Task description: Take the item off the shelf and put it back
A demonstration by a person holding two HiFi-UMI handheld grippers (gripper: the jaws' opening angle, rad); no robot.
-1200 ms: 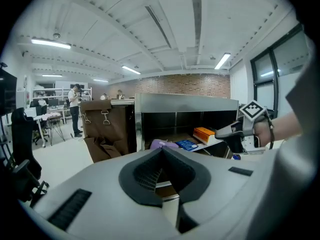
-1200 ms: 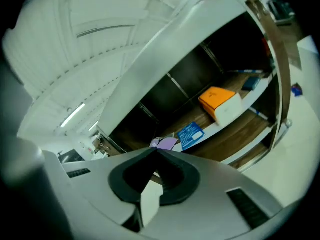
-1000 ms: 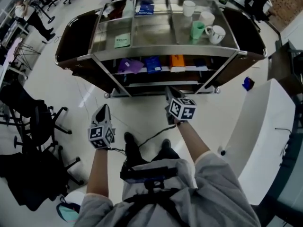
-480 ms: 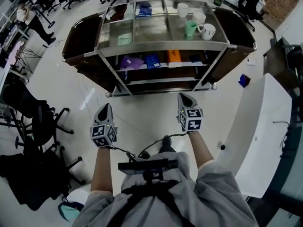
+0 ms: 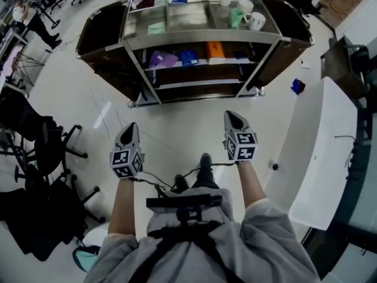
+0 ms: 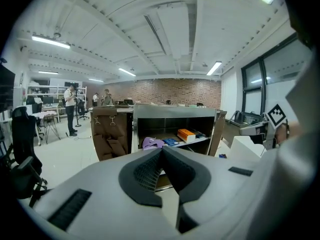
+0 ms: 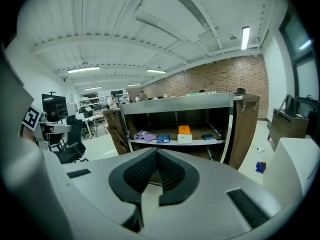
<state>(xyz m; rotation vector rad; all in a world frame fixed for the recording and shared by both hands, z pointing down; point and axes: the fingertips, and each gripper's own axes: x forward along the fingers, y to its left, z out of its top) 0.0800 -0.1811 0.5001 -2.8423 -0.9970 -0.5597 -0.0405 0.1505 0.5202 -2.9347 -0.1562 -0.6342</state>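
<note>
Clearly, left gripper [image 6: 161,152] and right gripper [image 7: 156,152] show jaws clenched empty; print on the orange box [image 7: 184,129] is illegible.

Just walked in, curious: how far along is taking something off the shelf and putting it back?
Done: can't tell. The orange box, blue packet and purple item all lie on the shelf. In hand: nothing. The left gripper and right gripper are both shut, empty and well short of the shelf. Left: possibly the whole take and return.
</note>
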